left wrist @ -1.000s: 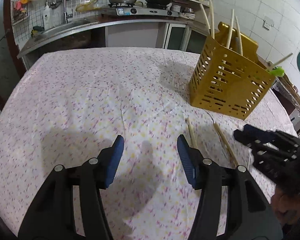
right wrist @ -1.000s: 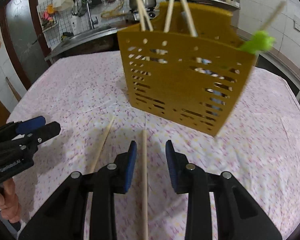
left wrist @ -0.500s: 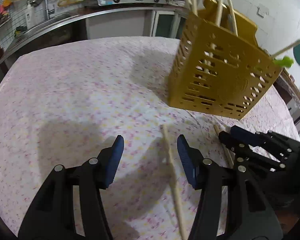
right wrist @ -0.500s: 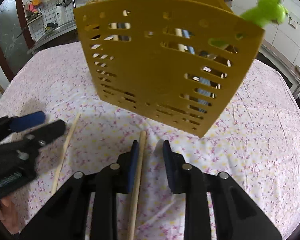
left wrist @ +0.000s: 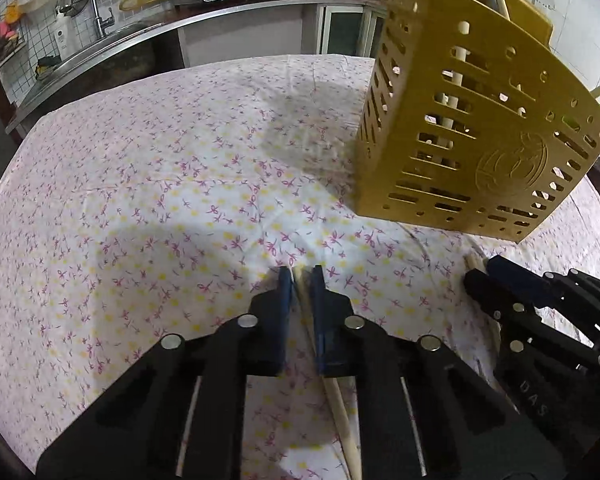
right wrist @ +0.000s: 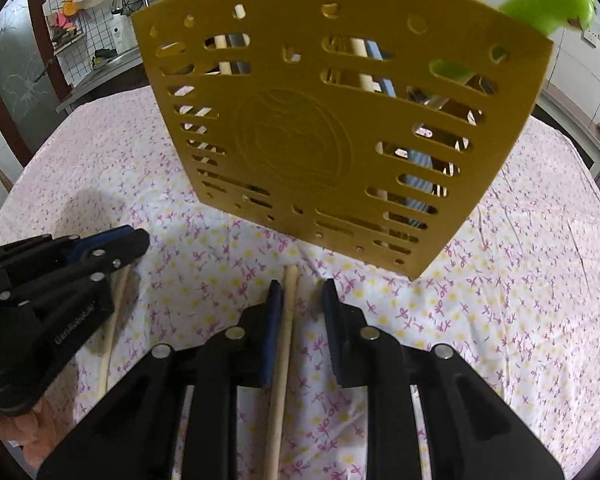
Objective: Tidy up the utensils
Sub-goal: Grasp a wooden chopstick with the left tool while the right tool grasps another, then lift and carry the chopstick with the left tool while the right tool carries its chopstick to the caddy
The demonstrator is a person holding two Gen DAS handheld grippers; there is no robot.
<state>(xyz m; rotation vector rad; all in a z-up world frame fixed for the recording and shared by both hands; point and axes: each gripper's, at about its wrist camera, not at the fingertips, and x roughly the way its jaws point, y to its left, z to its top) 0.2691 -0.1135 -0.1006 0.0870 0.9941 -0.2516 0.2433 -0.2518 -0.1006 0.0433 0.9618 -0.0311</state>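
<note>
Tablecloth [left wrist: 140, 184]; chopstick [left wrist: 300, 280] between left tongs [left wrist: 300, 280].

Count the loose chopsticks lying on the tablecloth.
2: one chopstick between the left gripper fingers, another chopstick between the right gripper fingers, in front of the yellow holder. None seem hidden.

Ahead of the right gripper [right wrist: 299, 292] the yellow holder [right wrist: 332, 128] stands close, walling off the way forward (sticks rise from its top). To its left the left gripper [right wrist: 100, 252] crowds in, near but apart. Right of it the cloth [right wrist: 540, 280] lies bare. From the left gripper [left wrist: 300, 280] — open cloth [left wrist: 140, 200] ahead and leftward; the holder [left wrist: 472, 128] blocks ahead-right.
</note>
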